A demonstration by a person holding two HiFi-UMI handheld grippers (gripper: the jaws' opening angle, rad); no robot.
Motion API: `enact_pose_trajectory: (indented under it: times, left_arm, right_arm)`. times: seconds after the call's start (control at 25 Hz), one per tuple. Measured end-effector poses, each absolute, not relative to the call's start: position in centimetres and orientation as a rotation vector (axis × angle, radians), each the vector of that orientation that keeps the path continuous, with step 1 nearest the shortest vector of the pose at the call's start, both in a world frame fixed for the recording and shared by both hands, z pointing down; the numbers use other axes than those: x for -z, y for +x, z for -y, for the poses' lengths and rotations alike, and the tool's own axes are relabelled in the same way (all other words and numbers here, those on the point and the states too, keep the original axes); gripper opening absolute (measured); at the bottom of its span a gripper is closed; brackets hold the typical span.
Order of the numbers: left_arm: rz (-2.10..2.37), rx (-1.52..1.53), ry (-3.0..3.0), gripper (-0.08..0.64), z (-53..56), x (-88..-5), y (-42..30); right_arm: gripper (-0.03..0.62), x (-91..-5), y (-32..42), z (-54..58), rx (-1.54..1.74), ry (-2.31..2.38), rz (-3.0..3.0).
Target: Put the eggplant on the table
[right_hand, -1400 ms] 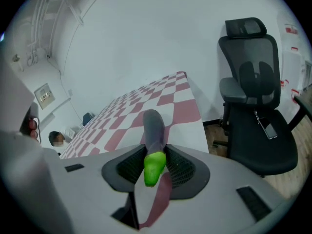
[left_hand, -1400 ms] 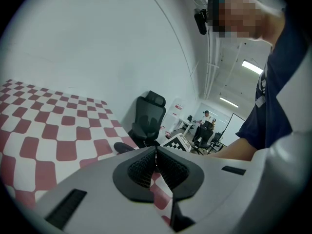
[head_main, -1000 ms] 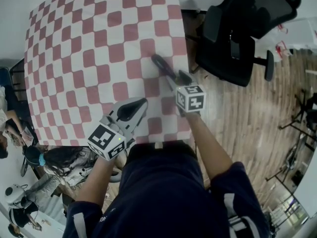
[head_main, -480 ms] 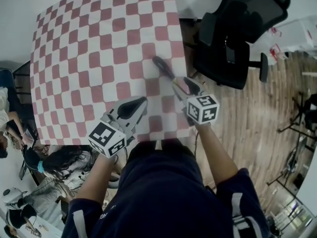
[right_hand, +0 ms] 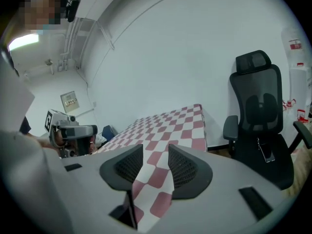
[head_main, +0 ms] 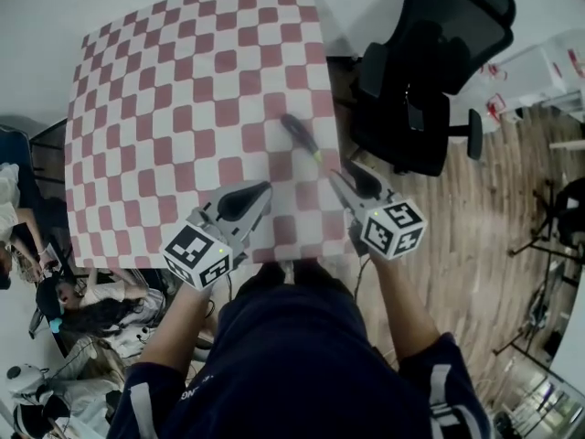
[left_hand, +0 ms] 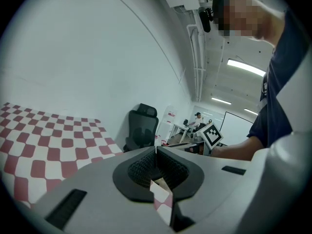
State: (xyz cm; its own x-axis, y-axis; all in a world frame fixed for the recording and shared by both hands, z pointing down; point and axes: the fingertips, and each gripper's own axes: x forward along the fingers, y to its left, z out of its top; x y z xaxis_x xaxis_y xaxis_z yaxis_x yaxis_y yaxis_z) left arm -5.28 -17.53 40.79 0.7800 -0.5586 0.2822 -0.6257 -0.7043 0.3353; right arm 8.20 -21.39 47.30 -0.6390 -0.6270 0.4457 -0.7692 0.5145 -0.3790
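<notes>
The eggplant (head_main: 300, 138) is noted lying on the table (head_main: 164, 90) near its right edge, apart from the right gripper (head_main: 352, 179), whose empty jaws are closing; the left gripper (head_main: 260, 193) is pressed together, empty.

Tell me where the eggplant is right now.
In the head view the eggplant lies on the checkered table, near its right edge, with the black office chair just beyond that edge.
</notes>
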Motion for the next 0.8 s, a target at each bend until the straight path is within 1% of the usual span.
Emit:
enact_pose_trajectory:
  times: [0.24, 0.44, 0.52, 0.8]
  left_arm:
    - [0.893, -0.205, 2.593, 0.032, 16.6, -38.8, -5.1]
    - [0.891, -0.182, 2.632, 0.032, 16.3, -37.2, -4.9]
    - [0.892, -0.175, 2.64, 0.032, 16.1, -36.8, -4.8]
    - [0.894, -0.159, 2.654, 0.032, 16.0, -36.0, -4.9]
  right_arm:
    - [0.121, -42.8, 7.9, 19.6, -0.802, 1.179, 2.602]
    - [0.049, -39.9, 6.8, 18.1, -0.782, 1.123, 2.667]
    - [0.035, -39.3, 6.4, 17.5, -0.776, 1.097, 2.686]
    - [0.018, -38.7, 5.3, 16.5, -0.776, 1.023, 2.706]
